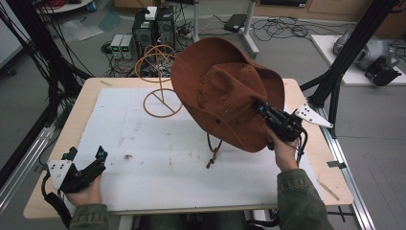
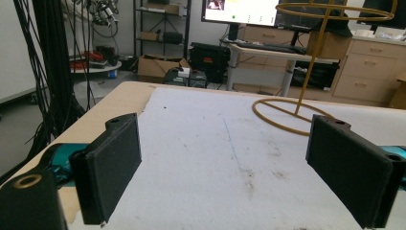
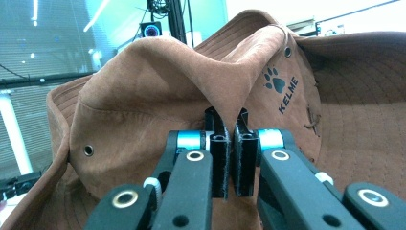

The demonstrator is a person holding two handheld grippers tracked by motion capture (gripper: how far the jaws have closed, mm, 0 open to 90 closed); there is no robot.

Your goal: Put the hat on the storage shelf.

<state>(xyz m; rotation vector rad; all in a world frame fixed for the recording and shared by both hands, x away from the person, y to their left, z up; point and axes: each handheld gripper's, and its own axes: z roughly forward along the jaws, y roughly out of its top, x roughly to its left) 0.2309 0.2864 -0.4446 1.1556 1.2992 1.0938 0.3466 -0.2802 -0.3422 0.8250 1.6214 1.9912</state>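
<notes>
Right gripper raised over the table, pinching brown hat.

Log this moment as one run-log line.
right gripper: shut on hat, held above table | left gripper: open, holding nothing, near front-left corner | wire stand: bare, behind hat

The hat is matt brown suede-like cloth; the table shows pale wood under a rough white sheet.

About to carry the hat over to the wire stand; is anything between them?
Nothing visible. The right gripper holds the brown hat lifted just right of the wire stand, with only bare white mat below.
</notes>
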